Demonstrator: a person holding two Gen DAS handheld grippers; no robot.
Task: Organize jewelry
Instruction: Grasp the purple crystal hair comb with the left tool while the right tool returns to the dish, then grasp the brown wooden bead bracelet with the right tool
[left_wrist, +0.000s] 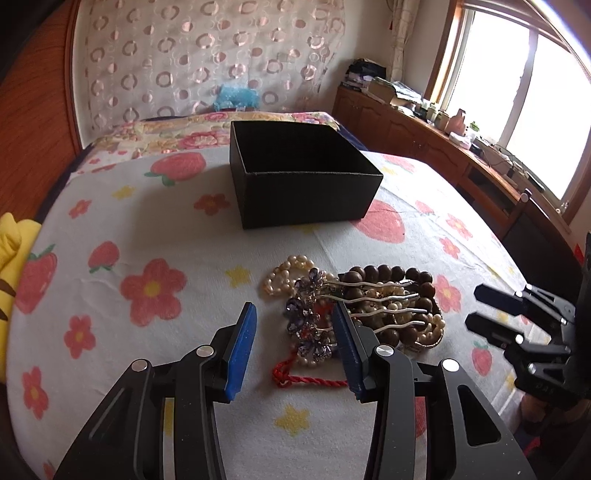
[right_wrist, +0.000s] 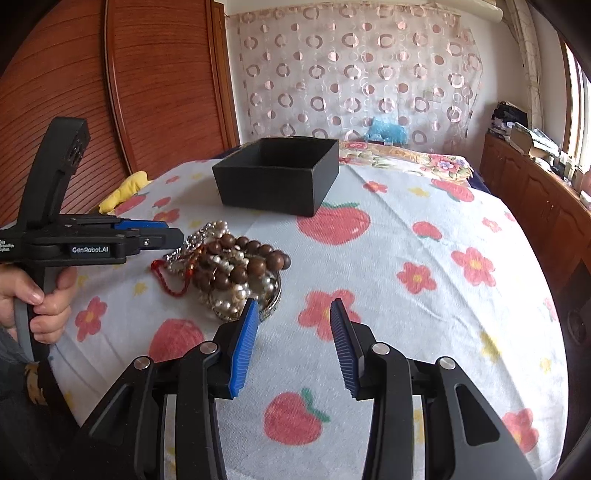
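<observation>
Both empty, part-open grippers, left gripper (left_wrist: 293, 330) and right gripper (right_wrist: 293, 326), angled down beside jewelry pile (left_wrist: 354, 314)

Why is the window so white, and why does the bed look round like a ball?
Left wrist view: daylight overexposes the window, so it glares white, while the black box stays dark inside. Both views: the fisheye lens bends the bed cover into a dome and curves the wooden wall panel.
</observation>
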